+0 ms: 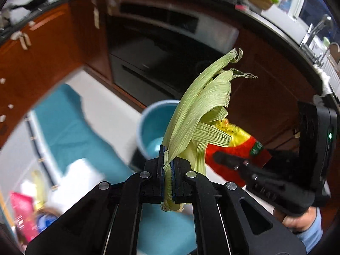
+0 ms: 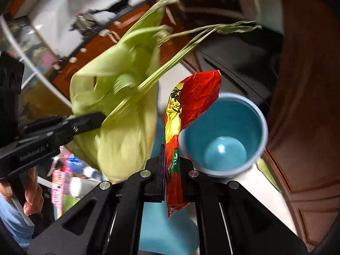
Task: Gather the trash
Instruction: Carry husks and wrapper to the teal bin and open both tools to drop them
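Observation:
My left gripper (image 1: 169, 170) is shut on a bundle of pale green corn husks (image 1: 201, 106) that stick up in front of it. My right gripper (image 2: 172, 170) is shut on a crumpled red and yellow snack wrapper (image 2: 191, 99). Both are held in the air above a blue trash bin (image 2: 225, 136), which stands open on the floor; in the left wrist view the bin (image 1: 153, 127) lies just behind the husks. The husks (image 2: 119, 114) show blurred at the left of the right wrist view, with the left gripper (image 2: 85, 123) beside them. The wrapper (image 1: 238, 144) and right gripper (image 1: 231, 161) show at the right of the left wrist view.
Dark wood cabinets (image 1: 42, 63) and a built-in oven (image 1: 165, 48) stand behind the bin. A teal mat (image 1: 70, 131) lies on the pale floor. More litter, pink and blue packets (image 1: 23, 214), lies at the lower left. A counter with a sink tap (image 1: 318, 27) runs at the upper right.

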Demonstrator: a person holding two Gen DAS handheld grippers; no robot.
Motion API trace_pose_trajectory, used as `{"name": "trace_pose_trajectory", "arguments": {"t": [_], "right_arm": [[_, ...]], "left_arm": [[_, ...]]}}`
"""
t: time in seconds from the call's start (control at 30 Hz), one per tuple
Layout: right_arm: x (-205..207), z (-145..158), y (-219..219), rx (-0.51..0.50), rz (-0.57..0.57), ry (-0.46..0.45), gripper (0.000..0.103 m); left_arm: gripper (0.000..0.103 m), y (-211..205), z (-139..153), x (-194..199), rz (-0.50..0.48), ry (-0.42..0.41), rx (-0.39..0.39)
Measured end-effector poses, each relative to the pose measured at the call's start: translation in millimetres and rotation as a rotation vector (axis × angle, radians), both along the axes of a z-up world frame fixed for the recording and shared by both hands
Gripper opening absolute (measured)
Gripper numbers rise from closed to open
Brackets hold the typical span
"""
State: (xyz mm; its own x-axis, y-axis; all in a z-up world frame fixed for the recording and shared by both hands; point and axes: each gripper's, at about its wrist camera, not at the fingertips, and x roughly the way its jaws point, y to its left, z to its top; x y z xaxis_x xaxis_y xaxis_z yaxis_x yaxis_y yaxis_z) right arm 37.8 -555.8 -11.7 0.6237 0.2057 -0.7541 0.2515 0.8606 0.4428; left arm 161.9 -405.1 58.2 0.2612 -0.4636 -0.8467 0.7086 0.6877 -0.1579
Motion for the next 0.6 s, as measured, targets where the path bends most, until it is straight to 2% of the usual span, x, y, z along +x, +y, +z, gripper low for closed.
{"name": "trace_pose_trajectory", "arguments": {"t": [0.1,0.3,0.37,0.43,0.47,0.5,0.53,0.57,0.6], "right_arm": [[8.6,-35.2,-26.3,0.033,-0.028,0.084,0.006],[23.1,-74.6,-58.2,0.073,-0.055,0.167,0.009],[29.2,-82.4,-60.1,0.077,-0.066,0.182,0.010],[34.4,-89.6,-63.9,0.086,-0.079,0.187,0.022],[35.7,-91.6,-66.2,0.085,-0.091,0.192,0.053],[36.1,-92.7,-69.6,0.083,-0.106,0.193,0.078],[35.4,-92.4,-70.4,0.076,-0.119,0.185,0.079],[34.8,-93.0,-74.4,0.083,-0.120,0.182,0.079],[34.7,-93.8,-75.2,0.098,-0.120,0.184,0.079]], "left_arm": [[0.005,-35.7,-32.7,15.0,-0.020,0.045,0.030],[0.006,-74.9,-79.2,41.7,-0.028,0.108,0.105],[0.009,-86.7,-88.8,50.2,-0.032,0.124,0.123],[0.015,-96.3,-96.1,58.2,-0.032,0.149,0.144],[0.024,-97.6,-96.4,61.2,-0.034,0.156,0.147],[0.034,-97.3,-95.5,60.4,-0.036,0.145,0.151],[0.041,-95.0,-90.6,57.9,-0.034,0.110,0.148],[0.057,-92.8,-86.8,57.0,-0.032,0.080,0.144],[0.061,-91.3,-83.7,56.7,-0.031,0.064,0.139]]}}
